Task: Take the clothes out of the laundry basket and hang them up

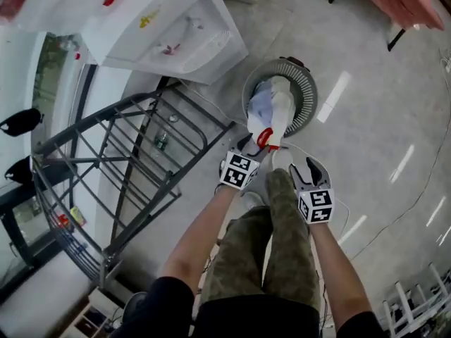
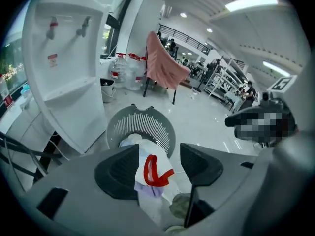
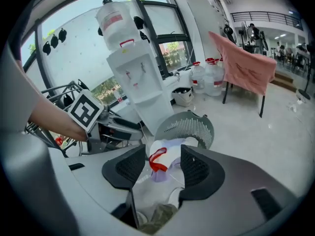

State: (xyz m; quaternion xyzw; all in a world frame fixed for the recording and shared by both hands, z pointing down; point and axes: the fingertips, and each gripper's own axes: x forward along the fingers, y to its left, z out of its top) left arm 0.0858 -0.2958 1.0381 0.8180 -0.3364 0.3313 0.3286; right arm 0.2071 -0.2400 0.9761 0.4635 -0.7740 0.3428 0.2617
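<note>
One laundry basket (image 1: 304, 82) is sitting on the floor. One heap of white clothes (image 1: 271, 111) with a red trim is spilling over its near rim; the number of pieces is unclear. Two grippers are hovering just short of it: the left gripper (image 2: 158, 168) and right gripper (image 3: 165, 167) are both gaping wide and holding nothing. One drying rack (image 1: 120, 167) is standing to the left.

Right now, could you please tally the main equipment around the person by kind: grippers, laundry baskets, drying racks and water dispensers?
grippers: 2 (left gripper, right gripper, both with jaws apart)
laundry basket: 1
drying rack: 1
water dispenser: 1
Total: 5
</note>
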